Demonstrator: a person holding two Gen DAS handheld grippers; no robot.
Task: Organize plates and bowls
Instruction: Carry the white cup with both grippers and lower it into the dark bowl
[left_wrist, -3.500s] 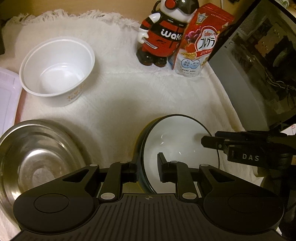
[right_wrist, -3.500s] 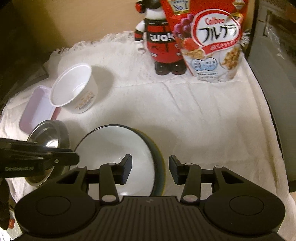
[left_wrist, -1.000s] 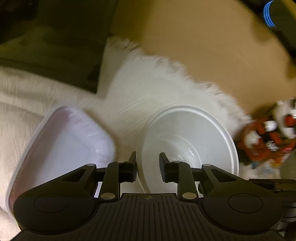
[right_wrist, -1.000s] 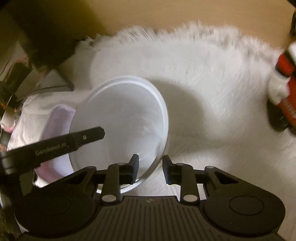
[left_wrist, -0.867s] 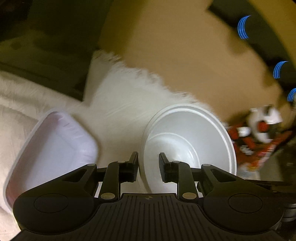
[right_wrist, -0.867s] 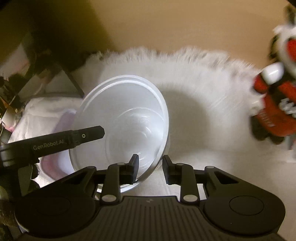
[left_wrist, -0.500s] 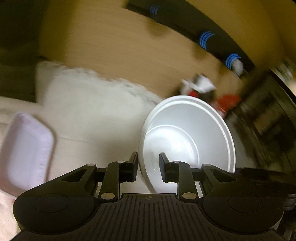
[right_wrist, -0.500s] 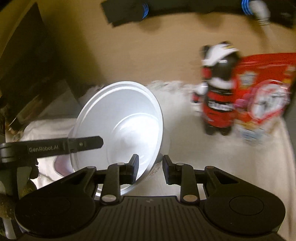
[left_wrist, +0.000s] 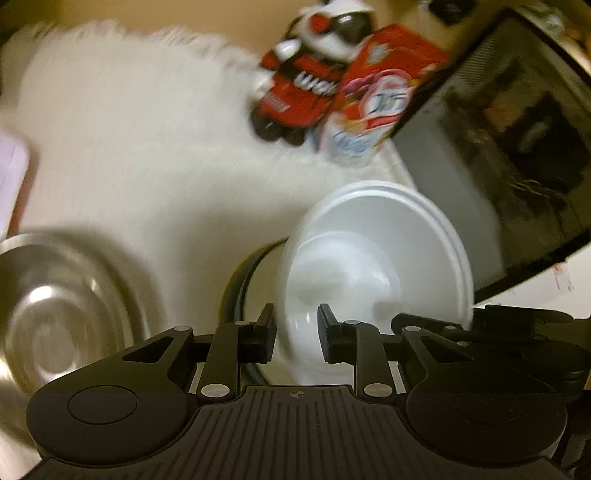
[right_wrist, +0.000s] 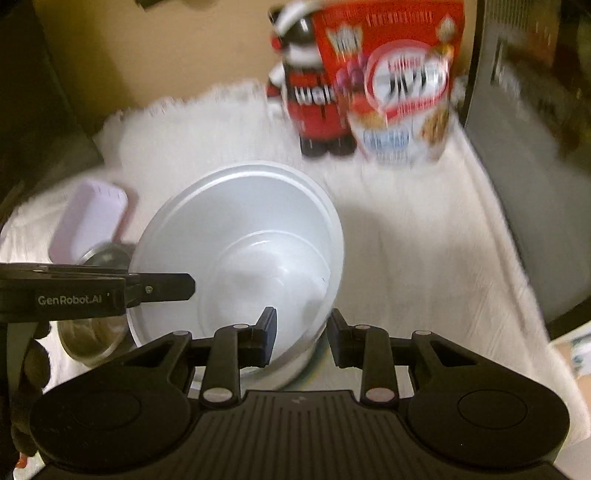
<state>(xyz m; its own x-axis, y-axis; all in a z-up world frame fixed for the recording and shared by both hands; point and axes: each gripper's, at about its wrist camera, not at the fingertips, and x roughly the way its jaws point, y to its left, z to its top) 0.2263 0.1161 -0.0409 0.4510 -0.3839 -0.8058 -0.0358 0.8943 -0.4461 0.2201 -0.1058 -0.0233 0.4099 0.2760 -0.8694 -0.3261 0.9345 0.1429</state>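
A white plastic bowl (left_wrist: 369, 258) (right_wrist: 240, 240) hangs tilted between both grippers, just above a dark-rimmed bowl (left_wrist: 240, 288) on the white cloth. My left gripper (left_wrist: 297, 332) is shut on the white bowl's left rim, one finger inside and one outside. My right gripper (right_wrist: 301, 332) pinches the opposite rim the same way, and its jaws are opening slightly with the rim still between them. In the right wrist view a sliver of the dark-rimmed bowl (right_wrist: 314, 369) shows under the white one. Both views are blurred by motion.
A steel bowl (left_wrist: 55, 306) (right_wrist: 92, 343) sits to the left on the cloth, with a lilac container (right_wrist: 88, 221) behind it. A red and black toy figure (left_wrist: 303, 92) and a red cereal bag (right_wrist: 399, 81) stand at the back. A dark appliance (left_wrist: 517, 147) borders the right side.
Both grippers have carried the white bowl from the back left of the cloth, beside the lilac container, to the right, over the dark-rimmed bowl. The right jaws stand slightly wider.
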